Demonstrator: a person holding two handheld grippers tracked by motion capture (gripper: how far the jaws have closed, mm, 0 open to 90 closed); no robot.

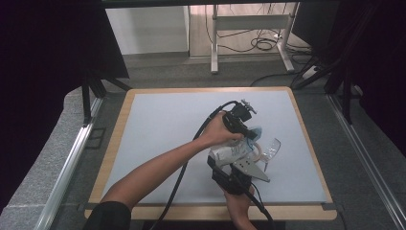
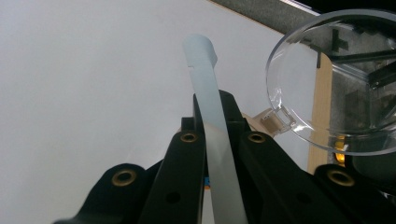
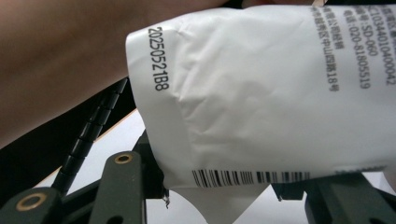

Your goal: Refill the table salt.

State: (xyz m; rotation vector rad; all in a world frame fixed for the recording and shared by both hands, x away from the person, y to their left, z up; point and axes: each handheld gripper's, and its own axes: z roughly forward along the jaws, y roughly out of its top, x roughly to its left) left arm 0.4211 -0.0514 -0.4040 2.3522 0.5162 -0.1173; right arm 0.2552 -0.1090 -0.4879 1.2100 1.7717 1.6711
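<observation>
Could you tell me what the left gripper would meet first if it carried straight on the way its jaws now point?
Probably only the white table sheet. The left gripper, shut on a translucent strap, points along it; the clear goggle lens sits off to the side, though depth is unclear.

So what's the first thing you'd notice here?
The white packet with a barcode, held up by the right tongs near the middle of the white table. Next, the left tongs pinch a pale translucent strip, with a clear plastic lens-like piece beside it.
</observation>
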